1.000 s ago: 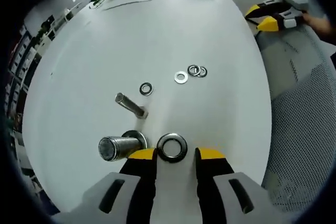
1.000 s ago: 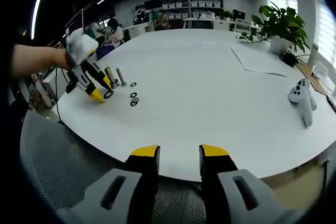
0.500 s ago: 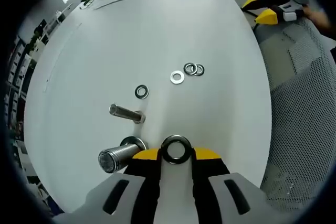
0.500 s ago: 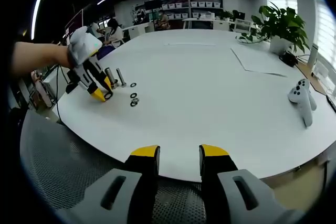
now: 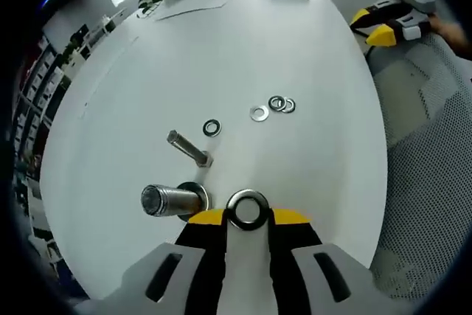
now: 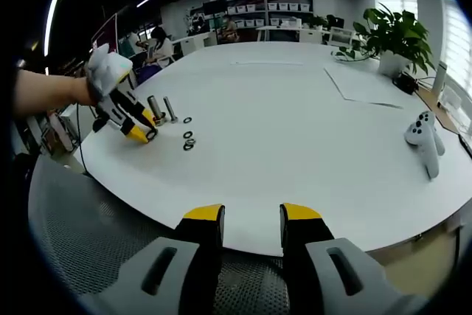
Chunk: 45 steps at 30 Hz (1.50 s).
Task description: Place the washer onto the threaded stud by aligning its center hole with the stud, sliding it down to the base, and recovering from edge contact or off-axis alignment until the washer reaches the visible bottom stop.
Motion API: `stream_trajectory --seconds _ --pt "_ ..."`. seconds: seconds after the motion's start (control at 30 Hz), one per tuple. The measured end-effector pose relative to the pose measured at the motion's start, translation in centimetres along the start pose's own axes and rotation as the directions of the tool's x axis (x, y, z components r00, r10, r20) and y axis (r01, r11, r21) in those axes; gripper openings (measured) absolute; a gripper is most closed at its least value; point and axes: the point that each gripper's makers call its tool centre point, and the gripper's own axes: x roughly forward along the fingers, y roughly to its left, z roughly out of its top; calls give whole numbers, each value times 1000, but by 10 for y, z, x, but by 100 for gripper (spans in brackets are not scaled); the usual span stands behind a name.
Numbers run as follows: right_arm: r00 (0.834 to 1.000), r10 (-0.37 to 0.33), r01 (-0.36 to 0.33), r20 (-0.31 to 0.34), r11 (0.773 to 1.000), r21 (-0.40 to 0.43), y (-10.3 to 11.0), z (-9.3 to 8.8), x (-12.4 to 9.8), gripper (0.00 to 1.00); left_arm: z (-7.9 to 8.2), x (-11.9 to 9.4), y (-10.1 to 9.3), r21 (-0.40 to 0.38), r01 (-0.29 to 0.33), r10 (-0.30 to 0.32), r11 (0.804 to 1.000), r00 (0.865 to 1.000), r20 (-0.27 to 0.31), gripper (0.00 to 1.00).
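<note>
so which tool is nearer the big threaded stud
Left. The left tool holds a washer right beside the stud; the right tool hangs off the table's edge, far away.

Left gripper view: close, looking down on table (image 5: pixel 147 71). Right gripper view: far, across same table (image 6: pixel 295 123).
</note>
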Motion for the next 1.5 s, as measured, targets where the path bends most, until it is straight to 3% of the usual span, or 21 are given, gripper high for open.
stream_trajectory --seconds 0.2,0.8,1.13,1.5 --pt "1000 -1 1 1 1000 0 0 0 0 33 7 -16 4 -47 -14 17 999 999 49 19" --pt "1000 -5 5 -2 1000 1 -1 0 0 33 28 -56 22 -9 -102 103 995 987 123 19" --pt "1000 -7 7 -5 1000 1 -1 0 0 33 34 -61 39 22 -148 143 989 981 133 19" --pt "1000 -6 6 -9 1000 0 -1 -1 0 33 30 -54 50 22 -152 148 988 983 109 19"
